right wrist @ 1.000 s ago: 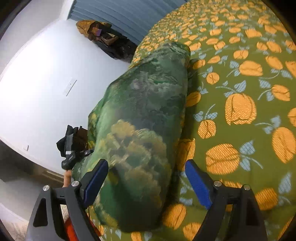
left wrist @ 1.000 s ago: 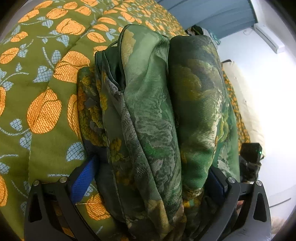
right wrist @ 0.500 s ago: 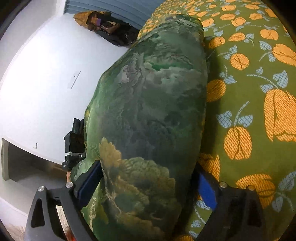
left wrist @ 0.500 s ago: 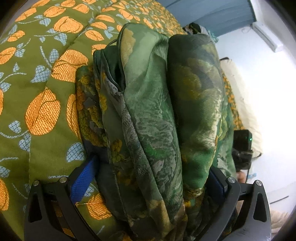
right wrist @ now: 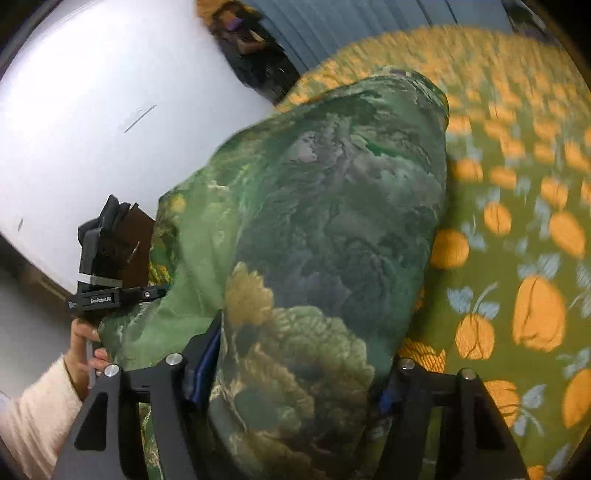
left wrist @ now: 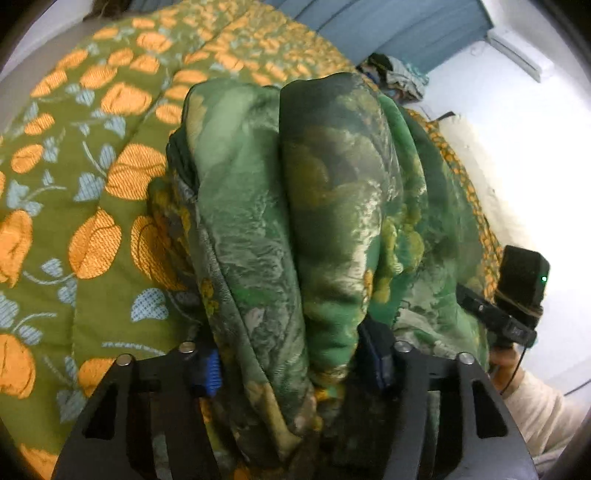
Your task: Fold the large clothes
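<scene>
Left gripper [left wrist: 291,363] fingers clamped on thick folded green patterned garment [left wrist: 295,206], right gripper [right wrist: 295,384] fingers gripping its other end [right wrist: 325,221], bundle above the floral bedspread [left wrist: 92,192].

I'm working in a bedroom of a home. A bed fills most of both wrist views, covered by an olive-green quilted bedspread [left wrist: 110,206] woven with orange flowers and pale blue leaves. Plain white walls [right wrist: 92,110] close in beside it, and blue curtains [left wrist: 388,29] hang at the far end. A heap of clothes [left wrist: 399,75] sits beyond the bed, below a wall-mounted air conditioner [left wrist: 517,51].
</scene>
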`<state>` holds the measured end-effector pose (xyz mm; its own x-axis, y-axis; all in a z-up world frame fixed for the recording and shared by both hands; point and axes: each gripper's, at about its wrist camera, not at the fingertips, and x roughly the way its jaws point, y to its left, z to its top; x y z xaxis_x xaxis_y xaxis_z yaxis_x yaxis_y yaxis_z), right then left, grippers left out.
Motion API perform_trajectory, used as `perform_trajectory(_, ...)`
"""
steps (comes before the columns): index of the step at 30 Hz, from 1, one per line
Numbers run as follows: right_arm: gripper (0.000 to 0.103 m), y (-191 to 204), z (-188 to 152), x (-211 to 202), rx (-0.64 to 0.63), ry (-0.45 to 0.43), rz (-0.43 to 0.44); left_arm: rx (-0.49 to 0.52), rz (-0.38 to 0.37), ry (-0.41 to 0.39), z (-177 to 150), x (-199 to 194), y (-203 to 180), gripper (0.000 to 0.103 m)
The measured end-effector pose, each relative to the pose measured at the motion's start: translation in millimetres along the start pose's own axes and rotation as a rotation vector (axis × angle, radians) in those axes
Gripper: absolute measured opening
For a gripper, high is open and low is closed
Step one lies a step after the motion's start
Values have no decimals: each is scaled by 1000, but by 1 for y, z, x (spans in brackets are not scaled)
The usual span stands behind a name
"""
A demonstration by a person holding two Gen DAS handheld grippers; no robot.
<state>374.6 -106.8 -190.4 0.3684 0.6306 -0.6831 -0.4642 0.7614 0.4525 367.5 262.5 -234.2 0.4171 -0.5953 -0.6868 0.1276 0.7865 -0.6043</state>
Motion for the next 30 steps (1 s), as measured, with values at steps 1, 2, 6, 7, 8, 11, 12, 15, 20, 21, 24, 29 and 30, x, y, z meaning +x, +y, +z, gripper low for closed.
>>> perform_trajectory(1,64,9,0,-7,-34,-23,0,9,-5,-18,-2,-5,-4,55)
perform_trajectory(2,64,14,1,-12,-52,-41,3,16,-11,-39,-4,-10,-9,55)
perform_trajectory(6,64,29,10,-33,-92,-118,36,19,-37,-118,2,-26,-26,55)
perform_trajectory(7,64,28,16,-37,-94,-134,41,14,-45,-138,10,-28,-28,55)
perform_trajectory(8,64,28,21,-37,-92,-143,45,11,-51,-151,18,-27,-32,55)
perform_trajectory(11,64,4,49,-41,-76,-173,54,8,-54,-167,49,-17,-41,55)
perform_trajectory(12,64,-3,59,-38,-70,-181,57,16,-43,-167,59,-11,-45,55)
perform_trajectory(15,64,-25,76,-25,-45,-186,72,39,-7,-154,97,8,-55,55)
perform_trajectory(20,64,-92,103,11,75,-138,108,73,79,-94,129,61,-51,56)
perform_trajectory(21,65,-105,105,19,102,-113,108,66,103,-65,128,77,-45,60)
perform_trajectory(24,73,-145,94,53,201,-8,92,28,102,-63,116,99,-26,86)
perform_trajectory(29,90,-154,80,38,268,-57,139,1,94,-116,95,73,-26,98)
perform_trajectory(30,90,-152,79,35,268,-52,120,19,115,-132,90,63,-31,97)
